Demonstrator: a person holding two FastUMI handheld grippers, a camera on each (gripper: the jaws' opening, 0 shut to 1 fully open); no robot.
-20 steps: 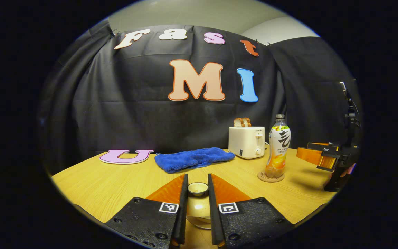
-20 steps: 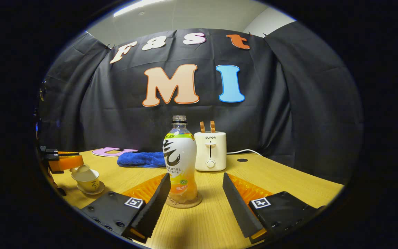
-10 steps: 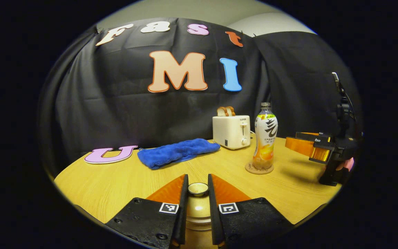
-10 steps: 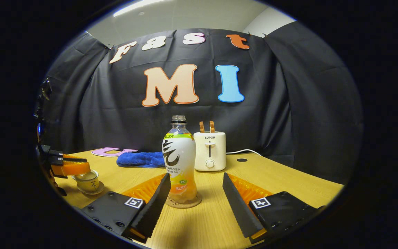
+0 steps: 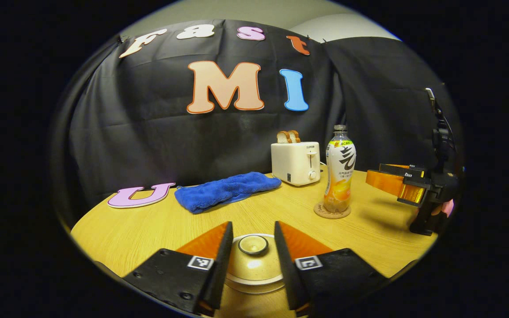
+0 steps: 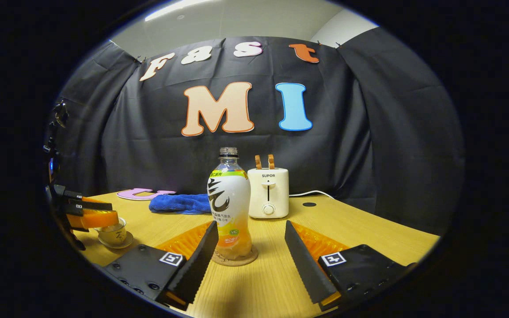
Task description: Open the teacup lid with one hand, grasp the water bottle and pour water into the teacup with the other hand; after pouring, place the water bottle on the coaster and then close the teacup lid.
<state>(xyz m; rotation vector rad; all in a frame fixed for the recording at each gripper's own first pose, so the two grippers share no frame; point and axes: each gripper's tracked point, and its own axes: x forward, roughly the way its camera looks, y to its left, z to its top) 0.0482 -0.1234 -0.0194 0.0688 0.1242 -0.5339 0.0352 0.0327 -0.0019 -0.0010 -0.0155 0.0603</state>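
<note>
A staged recording booth, not a real kitchen: black cloth wall (image 6: 351, 145) draped behind a wooden worktop (image 6: 360, 229), plain ceiling (image 6: 245, 20) with a strip light above, household props laid out — toaster (image 6: 268, 192) holding 2 bread slices, blue towel (image 5: 226, 191).

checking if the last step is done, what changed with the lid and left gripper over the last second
The left gripper lowered the teacup lid onto the teacup, then opened its fingers and let go; the lid now sits on the cup between the spread fingers. Unchanged: the water bottle upright on its coaster, and the right gripper open on either side of it, apart.
</note>
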